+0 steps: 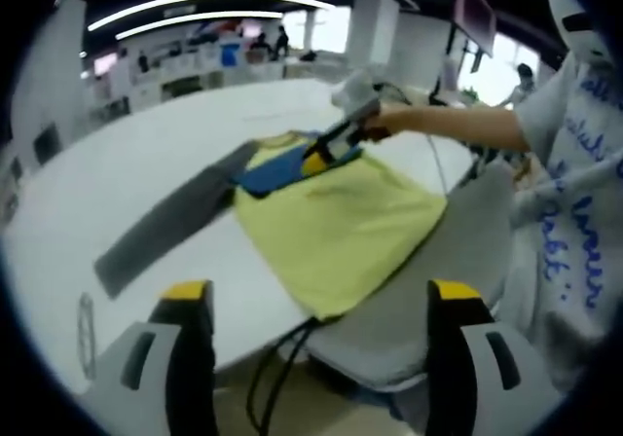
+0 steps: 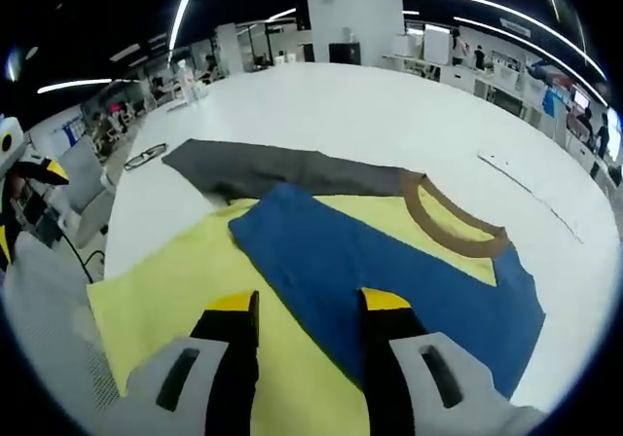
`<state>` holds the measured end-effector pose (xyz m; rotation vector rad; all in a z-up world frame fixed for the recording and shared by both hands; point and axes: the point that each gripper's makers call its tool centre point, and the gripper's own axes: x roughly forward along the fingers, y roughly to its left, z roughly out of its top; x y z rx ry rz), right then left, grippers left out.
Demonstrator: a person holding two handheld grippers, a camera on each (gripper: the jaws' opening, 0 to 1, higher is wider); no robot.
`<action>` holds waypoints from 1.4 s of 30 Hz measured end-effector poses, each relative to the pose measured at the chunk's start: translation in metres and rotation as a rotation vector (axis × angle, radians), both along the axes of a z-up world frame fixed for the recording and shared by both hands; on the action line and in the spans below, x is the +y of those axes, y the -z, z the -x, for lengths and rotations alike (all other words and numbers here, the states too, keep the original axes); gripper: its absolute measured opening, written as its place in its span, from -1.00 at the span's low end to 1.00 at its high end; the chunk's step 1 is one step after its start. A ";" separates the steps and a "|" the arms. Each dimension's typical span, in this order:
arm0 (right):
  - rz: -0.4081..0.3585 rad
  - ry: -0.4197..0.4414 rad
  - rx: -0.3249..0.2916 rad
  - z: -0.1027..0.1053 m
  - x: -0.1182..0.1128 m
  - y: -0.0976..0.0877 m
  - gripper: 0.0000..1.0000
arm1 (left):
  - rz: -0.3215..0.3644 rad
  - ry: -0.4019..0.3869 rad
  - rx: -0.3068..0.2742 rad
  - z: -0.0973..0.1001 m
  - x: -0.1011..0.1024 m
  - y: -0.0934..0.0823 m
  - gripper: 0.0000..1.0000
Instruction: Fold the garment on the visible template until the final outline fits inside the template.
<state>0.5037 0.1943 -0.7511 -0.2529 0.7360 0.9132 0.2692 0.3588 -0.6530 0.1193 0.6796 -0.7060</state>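
Note:
A yellow shirt (image 1: pixel 336 227) lies on the white table (image 1: pixel 127 163), its lower hem hanging over the near edge. Its grey sleeve (image 1: pixel 165 224) stretches out flat to the left. The blue sleeve (image 2: pixel 389 271) is folded across the chest, below the brown collar (image 2: pixel 453 224). My right gripper (image 2: pixel 310 302) hovers low over the blue sleeve with its jaws apart and the cloth lying flat between them. That same right gripper (image 1: pixel 326 152) appears in a person's hand at the top of the shirt. My left gripper (image 1: pixel 319 295) is wide open, back from the table edge.
A grey chair (image 1: pixel 443 290) stands beside the hanging hem, with a black cable (image 1: pixel 277 373) under the table edge. A small pair of glasses (image 2: pixel 144 154) lies past the grey sleeve's end. A thin line (image 2: pixel 531 195) marks the table beyond the collar. A person's sleeve (image 1: pixel 574 193) is at the right.

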 end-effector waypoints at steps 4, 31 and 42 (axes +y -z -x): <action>-0.058 0.034 -0.001 0.000 -0.003 -0.008 -0.05 | -0.003 0.007 0.002 -0.001 -0.002 0.000 0.73; -0.086 0.051 -0.018 0.039 -0.033 -0.037 0.74 | -0.015 0.045 -0.001 -0.006 -0.014 -0.004 0.72; -0.112 0.078 -0.092 0.050 -0.044 -0.064 0.89 | -0.018 0.062 -0.004 -0.009 -0.020 -0.006 0.71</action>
